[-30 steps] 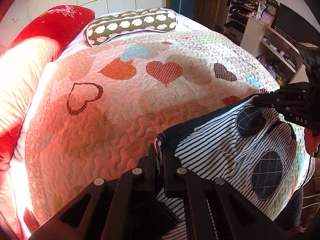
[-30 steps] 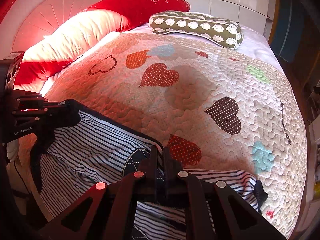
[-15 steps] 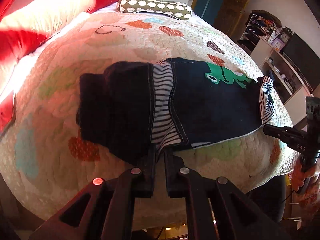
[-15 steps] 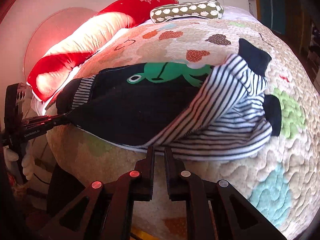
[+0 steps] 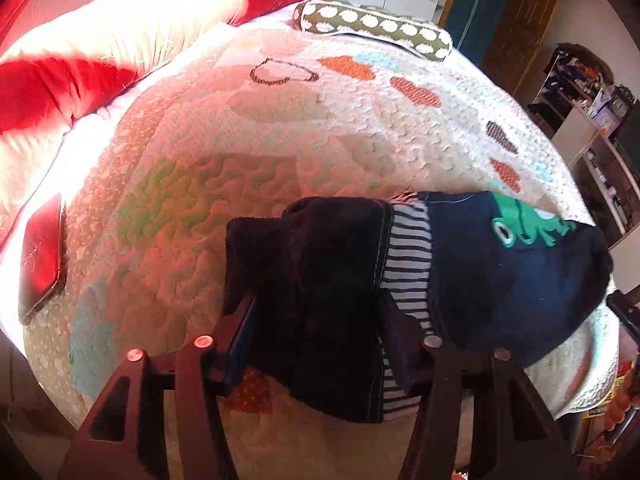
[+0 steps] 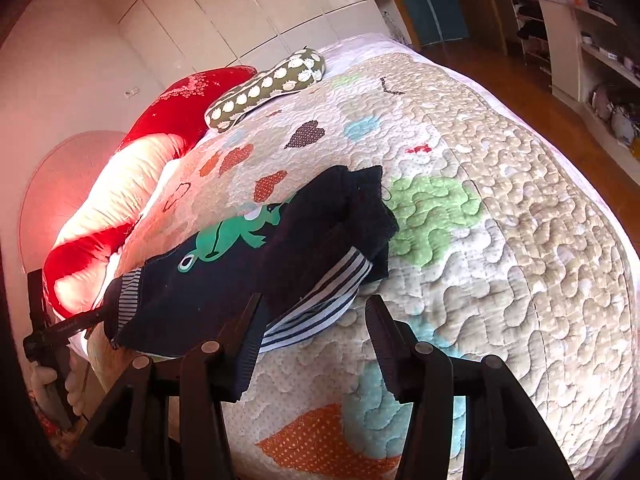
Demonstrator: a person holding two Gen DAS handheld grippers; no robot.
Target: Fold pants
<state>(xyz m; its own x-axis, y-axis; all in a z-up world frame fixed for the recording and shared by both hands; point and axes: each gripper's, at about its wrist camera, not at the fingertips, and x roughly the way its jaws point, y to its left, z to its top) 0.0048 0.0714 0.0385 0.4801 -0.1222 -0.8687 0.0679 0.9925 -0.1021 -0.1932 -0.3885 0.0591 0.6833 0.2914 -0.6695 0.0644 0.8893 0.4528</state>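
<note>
Pants [image 5: 328, 280] between opening tool [image 5: 316, 312], seemingly unpinched.

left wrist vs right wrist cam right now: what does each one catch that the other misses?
Left wrist only: a red phone at the quilt's edge, and the left tongs straddling the dark end of the pants, jaws opening.

Right wrist only: the white glossy cupboards, a green quilt patch beside the pants, and the right tongs, jaws opening, with only a striped edge between them.

Both: the folded pants with the green frog, the heart quilt, the spotted bolster and the red pillow.
</note>
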